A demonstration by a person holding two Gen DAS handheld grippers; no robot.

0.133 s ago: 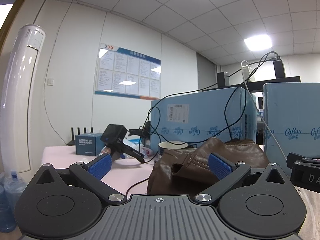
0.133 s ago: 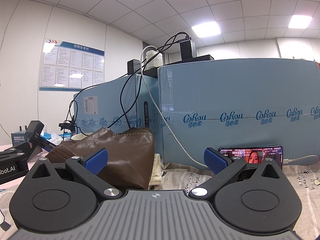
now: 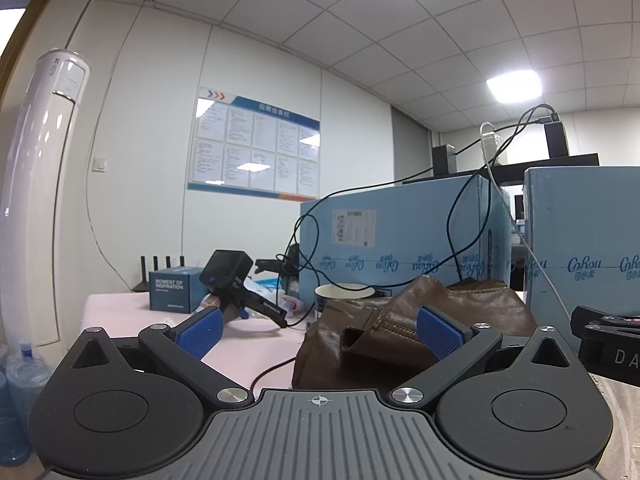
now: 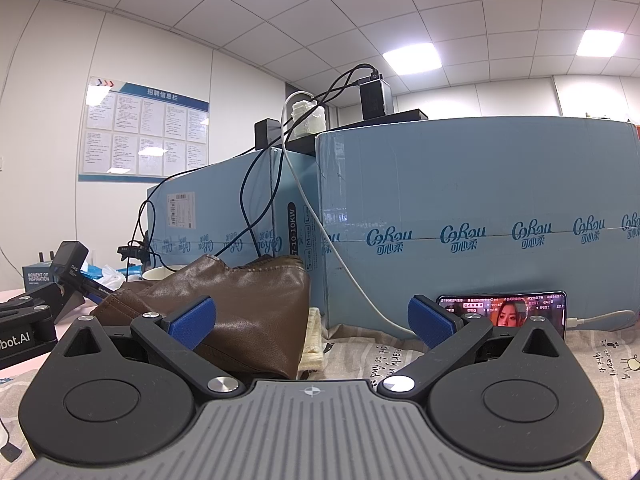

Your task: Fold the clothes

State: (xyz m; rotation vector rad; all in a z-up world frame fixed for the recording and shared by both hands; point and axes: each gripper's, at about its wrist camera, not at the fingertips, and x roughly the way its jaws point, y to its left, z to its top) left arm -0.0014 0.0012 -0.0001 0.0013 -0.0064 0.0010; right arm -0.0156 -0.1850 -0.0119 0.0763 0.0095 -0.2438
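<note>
Two big blue boxes (image 4: 460, 224) stand at the back of the surface (image 3: 248, 340). A brown leather jacket (image 4: 248, 304) lies bunched up in front of them. The left gripper (image 3: 318, 330) has its jaws spread wide, holding nothing. The right gripper (image 4: 312, 320) is spread wide and empty too. A phone (image 4: 502, 312) leans on a box.

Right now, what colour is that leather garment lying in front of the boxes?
Brown. The leather garment shows best in the right wrist view.
</note>
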